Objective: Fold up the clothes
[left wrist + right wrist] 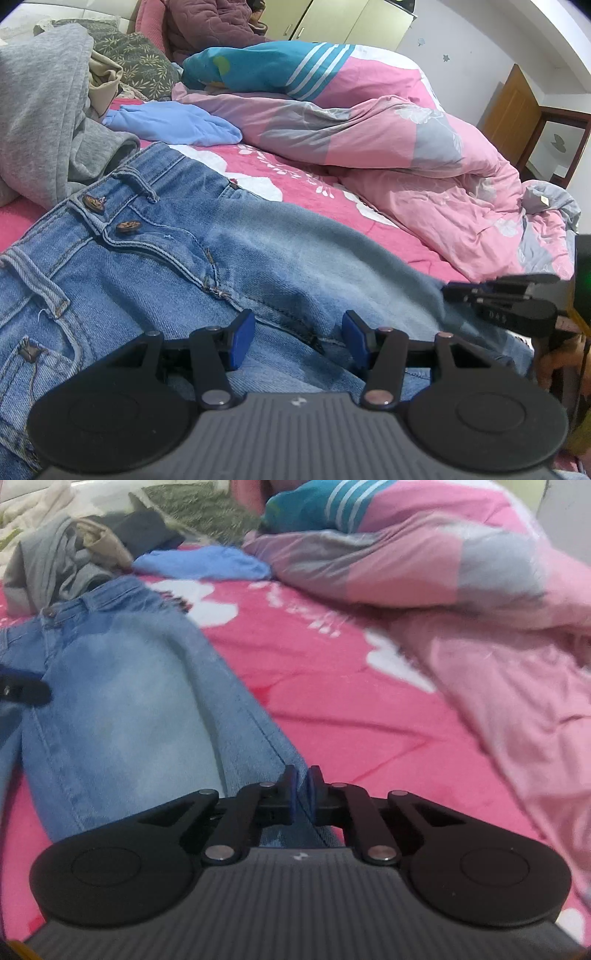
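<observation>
Blue jeans (pixel 177 258) lie flat on the pink bedsheet, waistband and two brown buttons at the upper left. My left gripper (pixel 298 338) sits low over the crotch seam, its blue pads (pixel 242 339) well apart, with denim lying in the gap and no visible squeeze. In the right wrist view the jeans (pixel 122 701) stretch away to the upper left. My right gripper (pixel 302 788) is shut on the right-hand side seam of the near leg, denim pinched between the blue pads. The right gripper (pixel 465 293) also shows at the right edge of the left wrist view.
A grey hoodie (pixel 40 122) is heaped at the far left beside a beige garment. A light blue garment (pixel 173 123) lies beyond the waistband. A rumpled pink and grey duvet (pixel 406 158) fills the right side of the bed. A person's hand (pixel 557 363) holds the right gripper.
</observation>
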`<state>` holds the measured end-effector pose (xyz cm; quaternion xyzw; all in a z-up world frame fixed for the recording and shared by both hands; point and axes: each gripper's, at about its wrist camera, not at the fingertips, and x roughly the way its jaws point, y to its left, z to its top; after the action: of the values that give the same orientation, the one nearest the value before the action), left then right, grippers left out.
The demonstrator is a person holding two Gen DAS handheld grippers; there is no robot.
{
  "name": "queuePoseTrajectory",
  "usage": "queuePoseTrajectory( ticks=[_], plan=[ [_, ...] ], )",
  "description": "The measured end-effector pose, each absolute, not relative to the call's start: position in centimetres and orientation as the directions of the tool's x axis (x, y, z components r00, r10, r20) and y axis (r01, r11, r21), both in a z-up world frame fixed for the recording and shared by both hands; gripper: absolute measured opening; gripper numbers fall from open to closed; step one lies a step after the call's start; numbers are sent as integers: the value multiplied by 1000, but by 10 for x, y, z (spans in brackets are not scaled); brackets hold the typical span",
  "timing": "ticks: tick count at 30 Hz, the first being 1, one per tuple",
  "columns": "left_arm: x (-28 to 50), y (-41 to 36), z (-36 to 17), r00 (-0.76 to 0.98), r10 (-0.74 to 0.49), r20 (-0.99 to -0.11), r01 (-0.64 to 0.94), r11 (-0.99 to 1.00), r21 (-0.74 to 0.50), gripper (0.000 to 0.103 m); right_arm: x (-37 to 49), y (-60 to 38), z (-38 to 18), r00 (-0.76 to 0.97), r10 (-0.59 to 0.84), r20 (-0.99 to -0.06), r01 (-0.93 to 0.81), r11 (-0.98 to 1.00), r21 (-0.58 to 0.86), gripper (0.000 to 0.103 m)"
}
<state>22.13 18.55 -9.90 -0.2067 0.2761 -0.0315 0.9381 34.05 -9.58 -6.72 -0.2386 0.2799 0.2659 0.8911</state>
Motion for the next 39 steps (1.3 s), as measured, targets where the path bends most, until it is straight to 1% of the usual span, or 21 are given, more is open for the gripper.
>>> queuePoseTrajectory(
  ticks=[6, 8, 11, 13, 15, 16, 17, 20, 22, 23, 26, 27, 30, 32, 33, 35, 36, 38, 39],
  plan=[
    [221, 185, -100, 845, -173, -507, -55, 914, -402, 54, 361, -85, -60, 771, 263, -580, -548, 736, -396, 4],
    [221, 185, -100, 844, -172, -509, -54, 915, -399, 54, 375, -82, -66, 761, 238, -603, -546, 737, -398, 4],
    [221, 185, -100, 843, -173, -510, -53, 916, -398, 54, 394, -80, -92, 719, 207, -663, -566, 728, -387, 5],
    [221, 185, -100, 843, -172, -510, -53, 917, -396, 54, 397, -81, -96, 726, 208, -656, -555, 740, -380, 6],
    [221, 185, -100, 842, -170, -512, -54, 918, -393, 54, 401, -85, -86, 721, 203, -662, -529, 778, -338, 15],
    [221, 185, -100, 841, -169, -513, -54, 919, -390, 54, 403, -89, -79, 718, 200, -666, -510, 803, -309, 23],
    [221, 184, -100, 841, -166, -515, -55, 920, -387, 54, 404, -93, -71, 721, 203, -663, -491, 824, -281, 26],
    [222, 183, -100, 841, -161, -517, -57, 923, -380, 54, 400, -93, -40, 738, 254, -626, -472, 857, -208, 26],
    [222, 183, -100, 840, -159, -518, -58, 924, -378, 54, 398, -78, -22, 720, 334, -609, -524, 836, -161, 26],
    [222, 182, -99, 840, -158, -519, -59, 925, -376, 54, 398, -68, -16, 691, 386, -611, -561, 820, -115, 26],
    [222, 182, -99, 840, -153, -521, -61, 927, -371, 54, 408, -21, -18, 508, 558, -656, -693, 717, 74, 26],
    [222, 182, -99, 840, -153, -521, -62, 927, -370, 54, 414, -1, -26, 456, 581, -674, -716, 690, 110, 26],
    [222, 183, -101, 840, -157, -520, -58, 926, -373, 54, 433, 58, -56, 306, 617, -725, -762, 616, 202, 25],
    [223, 185, -101, 838, -163, -521, -59, 922, -382, 54, 450, 86, -87, 300, 568, -766, -745, 641, 184, 26],
    [223, 185, -101, 838, -163, -521, -59, 922, -383, 54, 455, 92, -92, 320, 583, -746, -741, 645, 186, 26],
    [222, 185, -101, 837, -162, -522, -59, 922, -382, 54, 462, 96, -84, 341, 578, -741, -711, 674, 199, 18],
    [222, 185, -101, 837, -161, -523, -61, 923, -381, 54, 463, 96, -79, 349, 570, -744, -689, 694, 208, 18],
    [222, 184, -101, 836, -159, -526, -64, 923, -380, 54, 457, 92, -65, 356, 578, -734, -681, 698, 220, 22],
    [222, 184, -101, 835, -158, -527, -66, 922, -382, 54, 451, 91, -58, 338, 593, -730, -697, 680, 230, 22]
  ],
)
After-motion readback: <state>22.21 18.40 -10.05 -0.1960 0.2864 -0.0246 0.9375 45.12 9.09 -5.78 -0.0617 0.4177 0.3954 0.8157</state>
